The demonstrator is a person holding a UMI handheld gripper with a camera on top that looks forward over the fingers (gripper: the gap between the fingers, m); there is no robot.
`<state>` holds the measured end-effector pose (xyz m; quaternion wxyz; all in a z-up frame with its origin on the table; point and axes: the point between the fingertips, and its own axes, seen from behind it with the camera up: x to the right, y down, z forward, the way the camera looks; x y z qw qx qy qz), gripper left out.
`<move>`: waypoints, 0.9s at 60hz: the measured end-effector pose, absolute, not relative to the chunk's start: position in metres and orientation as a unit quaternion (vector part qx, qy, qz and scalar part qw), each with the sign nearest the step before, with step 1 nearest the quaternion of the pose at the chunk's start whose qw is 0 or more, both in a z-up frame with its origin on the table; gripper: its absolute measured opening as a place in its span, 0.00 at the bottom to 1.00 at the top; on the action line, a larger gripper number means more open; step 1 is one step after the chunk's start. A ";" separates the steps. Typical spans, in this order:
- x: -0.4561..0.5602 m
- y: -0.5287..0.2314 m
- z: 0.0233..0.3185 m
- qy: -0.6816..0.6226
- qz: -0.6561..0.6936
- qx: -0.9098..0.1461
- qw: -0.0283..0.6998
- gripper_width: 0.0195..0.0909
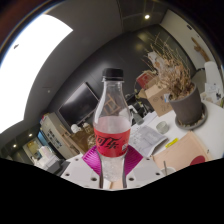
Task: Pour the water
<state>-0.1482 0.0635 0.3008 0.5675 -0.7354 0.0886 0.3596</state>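
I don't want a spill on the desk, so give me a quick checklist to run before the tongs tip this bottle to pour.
1. Bottle held between the tongs: ok, it sits between the pads, lifted and tilted.
2. Cap removed: not ok, the black cap is on.
3. Liquid inside: ok, red liquid fills the lower part.
4. Receiving cup in view: cannot tell, none is clearly visible.
5. Clear area ahead: not ok, papers and a plant pot stand close behind the bottle.

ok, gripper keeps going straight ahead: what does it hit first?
Nothing new: the bottle already sits between the gripper's pink pads, apparently gripped. Beyond it lie a plant pot and desk clutter; depth unclear.
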 end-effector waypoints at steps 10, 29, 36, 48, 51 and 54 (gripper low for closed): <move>-0.061 0.078 0.312 0.026 0.205 -0.736 0.645 0.08; 0.048 0.094 0.186 -0.032 0.026 -0.793 0.608 0.08; 0.055 0.095 0.138 -0.032 0.024 -0.810 0.585 0.08; 0.053 0.097 0.084 -0.028 0.035 -0.827 0.560 0.08; 0.053 0.097 0.076 -0.023 0.036 -0.829 0.557 0.08; 0.055 0.097 0.071 -0.019 0.033 -0.831 0.555 0.08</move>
